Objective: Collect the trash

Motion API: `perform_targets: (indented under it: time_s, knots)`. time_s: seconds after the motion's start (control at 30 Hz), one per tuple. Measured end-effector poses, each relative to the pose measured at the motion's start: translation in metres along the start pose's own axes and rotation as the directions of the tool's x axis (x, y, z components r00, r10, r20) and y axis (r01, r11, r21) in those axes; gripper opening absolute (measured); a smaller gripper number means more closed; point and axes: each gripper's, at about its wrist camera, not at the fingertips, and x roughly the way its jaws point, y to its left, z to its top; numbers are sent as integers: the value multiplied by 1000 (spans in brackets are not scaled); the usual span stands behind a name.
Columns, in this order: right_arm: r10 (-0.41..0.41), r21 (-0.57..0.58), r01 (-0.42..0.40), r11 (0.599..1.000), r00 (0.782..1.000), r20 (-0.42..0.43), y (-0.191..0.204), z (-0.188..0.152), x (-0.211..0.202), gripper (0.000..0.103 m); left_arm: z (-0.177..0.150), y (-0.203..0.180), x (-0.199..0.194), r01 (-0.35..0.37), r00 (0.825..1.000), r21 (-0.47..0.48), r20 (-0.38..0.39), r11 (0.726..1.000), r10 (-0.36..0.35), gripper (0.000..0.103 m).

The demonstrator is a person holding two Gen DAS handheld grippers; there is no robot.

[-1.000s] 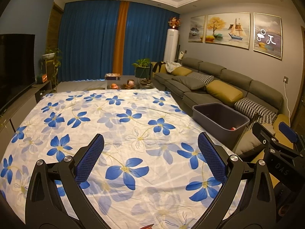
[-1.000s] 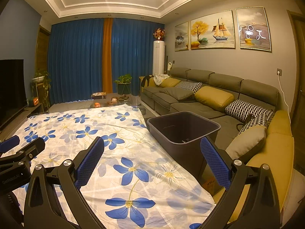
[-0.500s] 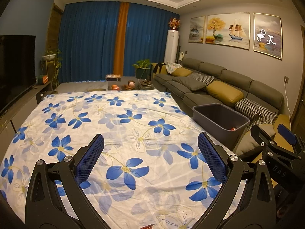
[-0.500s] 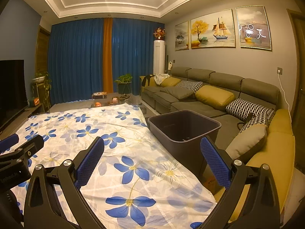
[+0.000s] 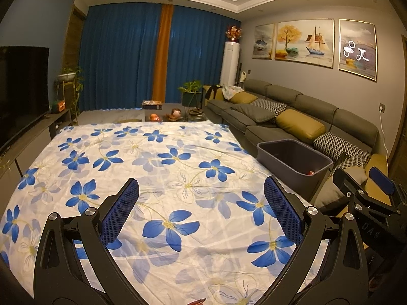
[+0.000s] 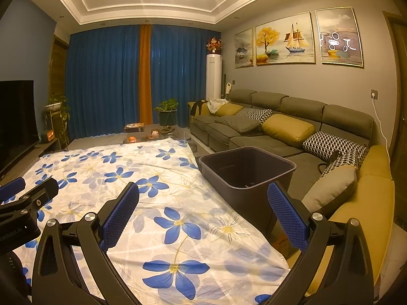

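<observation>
A dark grey plastic bin [image 5: 292,157] [image 6: 248,170] stands at the right edge of a table draped in a white cloth with blue flowers [image 5: 157,178] [image 6: 142,185]. A bit of red trash [image 5: 310,172] lies inside the bin. My left gripper [image 5: 201,213] hovers open over the cloth, nothing between its blue pads. My right gripper [image 6: 203,216] is open too, just short of the bin's near wall. Each gripper shows at the edge of the other's view. A small reddish scrap [image 5: 197,302] peeks in at the bottom edge of the left wrist view.
A grey sofa [image 6: 292,132] with yellow and patterned cushions runs along the right wall behind the bin. A TV [image 5: 20,89] on a low cabinet lines the left side. Potted plants, a low table with small items and blue curtains stand at the far end.
Both views have drifted only slightly; the bin sits a touch further right in the right wrist view. Both grippers stay open and empty.
</observation>
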Motion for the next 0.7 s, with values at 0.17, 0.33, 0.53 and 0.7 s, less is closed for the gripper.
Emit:
perform_targets:
  time_s: [0.17,0.33,0.53,0.7]
  knots:
    - [2,0,-2,1000,1000,2,1,-1,-1,97,0,0,-4,0,1000,-3,4,1000,0,97]
    - [3,1,-3,1000,1000,4,2,-1,-2,97,1,1,-4,0,1000,-3,4,1000,0,97]
    - [3,1,-3,1000,1000,4,1,-1,-3,97,1,1,-5,1,1000,-2,5,1000,-1,97]
    - [2,2,-2,1000,1000,4,1,-1,-3,97,1,1,-5,1,1000,-3,3,1000,-1,97]
